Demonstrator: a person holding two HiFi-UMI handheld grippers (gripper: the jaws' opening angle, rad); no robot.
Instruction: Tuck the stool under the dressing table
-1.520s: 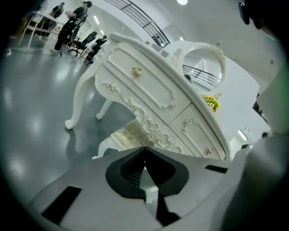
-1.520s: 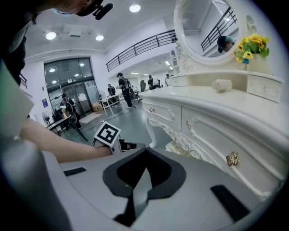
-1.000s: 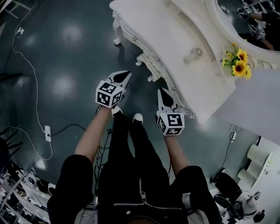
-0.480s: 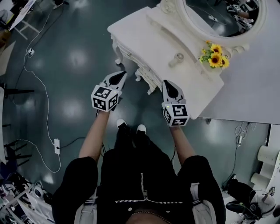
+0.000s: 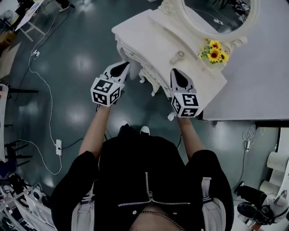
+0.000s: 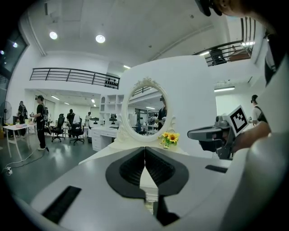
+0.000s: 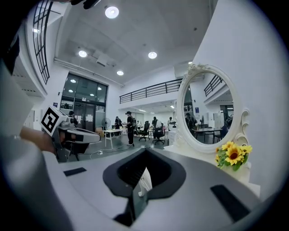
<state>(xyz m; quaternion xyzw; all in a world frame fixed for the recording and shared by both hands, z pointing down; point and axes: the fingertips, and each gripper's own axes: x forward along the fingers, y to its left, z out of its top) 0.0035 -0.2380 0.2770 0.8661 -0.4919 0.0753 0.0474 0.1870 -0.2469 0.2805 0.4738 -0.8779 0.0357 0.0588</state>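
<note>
Ok so, the stool. I honestly can't see it anywhere right now. Neither the head view nor the two gripper views show it, so it's either already under the desk or somewhere out of shot. The desk top overhangs and covers the whole space underneath, and my own body blocks the floor right at my feet.

My left gripper and right gripper are both up at the desk's carved front edge, one on each side of the knee gap. Both point roughly level at the mirror. The fingers on each are pressed together with nothing in them. Through the right one I only get a sliver of white desk leg.

My take on doing this bit well: before calling it done, tip my head down and actually look under there. Check that the seat sits square between the legs and nothing pokes out. If it isn't in, push low on the seat with both grippers evenly so it doesn't twist into the carved legs.

Also hard to read is how near my fingertips are to the trim. It looks close, but I can't tell if they're touching. The sunflowers are well clear.
</note>
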